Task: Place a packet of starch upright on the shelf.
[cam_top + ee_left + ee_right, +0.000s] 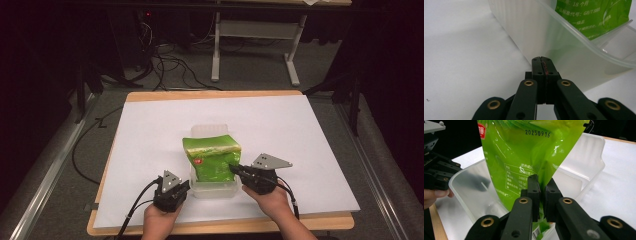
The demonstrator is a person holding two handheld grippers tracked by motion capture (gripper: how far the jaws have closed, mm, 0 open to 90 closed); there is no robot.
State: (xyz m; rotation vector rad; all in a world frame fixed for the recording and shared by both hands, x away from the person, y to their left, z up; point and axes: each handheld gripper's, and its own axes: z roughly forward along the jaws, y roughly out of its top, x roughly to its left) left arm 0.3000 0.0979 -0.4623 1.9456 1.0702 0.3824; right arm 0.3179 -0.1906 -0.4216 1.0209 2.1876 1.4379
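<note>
Nearest us, our left gripper [186, 186] rests on the paper [150, 135], jaws pressed shut on nothing, tips just beside the tub's [214, 190] near wall. Our right gripper [233, 169] pinches the green bag's [212, 157] edge. The bag stands tilted inside the tub, mid-table. Beyond, floor cables [170, 65].

White sheet [150, 150] covering a wooden tabletop [210, 94]; grey carpeted floor [250, 75] behind; tangled black cables [170, 65]; pale metal table frame [216, 50] on footed legs.
</note>
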